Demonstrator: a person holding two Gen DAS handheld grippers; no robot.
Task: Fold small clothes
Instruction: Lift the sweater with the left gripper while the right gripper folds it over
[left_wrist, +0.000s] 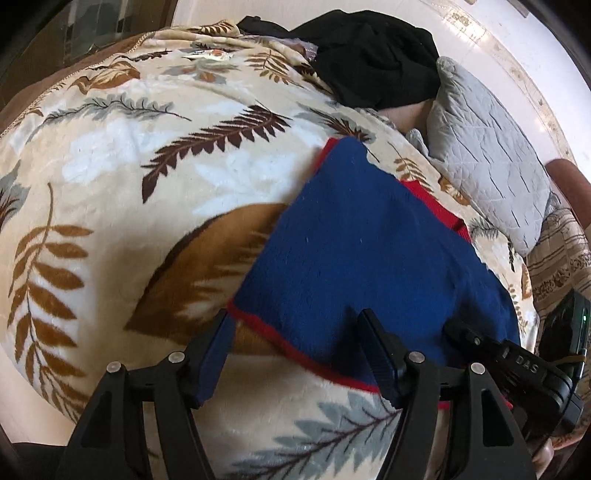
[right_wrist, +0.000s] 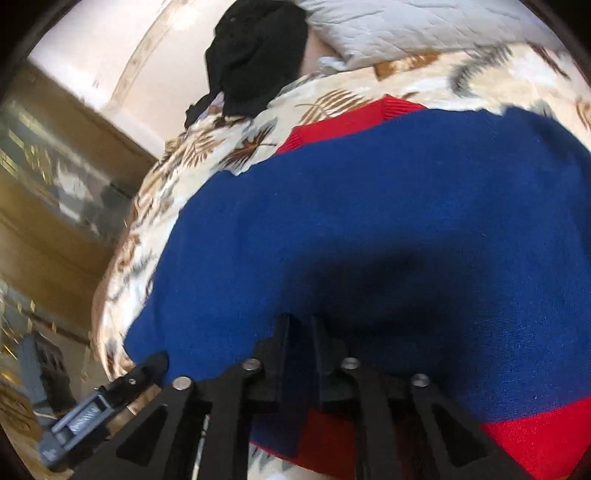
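The blue garment (right_wrist: 369, 240) hides the right tongs' (right_wrist: 300, 325) tips.

The letters "DAS" stand in relief on the right gripper (left_wrist: 456, 332), seen from the left wrist.

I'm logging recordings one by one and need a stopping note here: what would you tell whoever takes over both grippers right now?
Left gripper: jaws open, straddling the red-trimmed near edge of the blue garment, not clamped.
Right gripper: jaws shut on a pinch of the blue garment near its red hem.
The garment lies spread on the leaf-print blanket; a black garment sits at the far end by the grey pillow.
Done: the right side is gripped.
Left: close the left jaws, then fold.
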